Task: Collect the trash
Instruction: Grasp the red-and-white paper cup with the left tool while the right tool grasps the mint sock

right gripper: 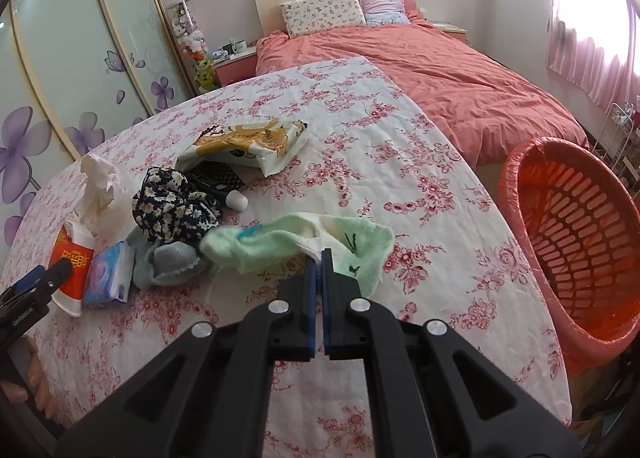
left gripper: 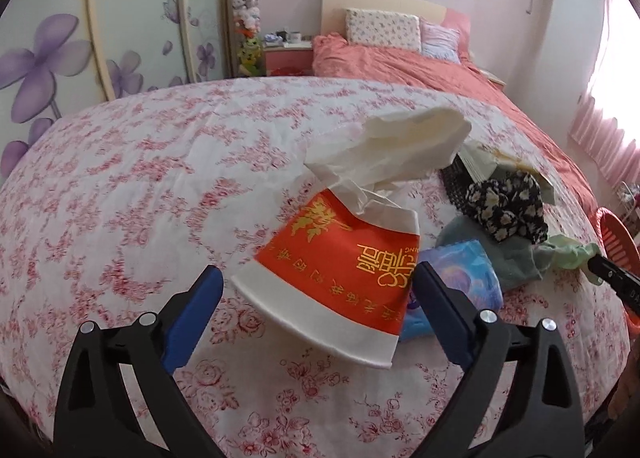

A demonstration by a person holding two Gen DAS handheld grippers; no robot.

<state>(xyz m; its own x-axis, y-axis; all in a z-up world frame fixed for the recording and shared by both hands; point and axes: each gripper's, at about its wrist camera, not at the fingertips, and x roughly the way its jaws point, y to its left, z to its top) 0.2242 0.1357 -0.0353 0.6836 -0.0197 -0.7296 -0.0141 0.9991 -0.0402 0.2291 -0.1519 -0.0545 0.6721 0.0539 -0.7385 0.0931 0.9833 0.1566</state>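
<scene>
Pinched between the clenched fingers of the right gripper (right gripper: 321, 254), a pale green sock (right gripper: 280, 248) trails onto the floral cloth; lift clear before swinging toward the red basket (right gripper: 576, 225). Left gripper (left gripper: 318, 292) gapes beside the tissue-stuffed paper cup (left gripper: 340, 278), untouched.

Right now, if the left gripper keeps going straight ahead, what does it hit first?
Most likely the red paper cup stuffed with tissue. It lies between the open fingers of the left gripper, directly ahead; the blue tissue pack sits just right of that line.
</scene>
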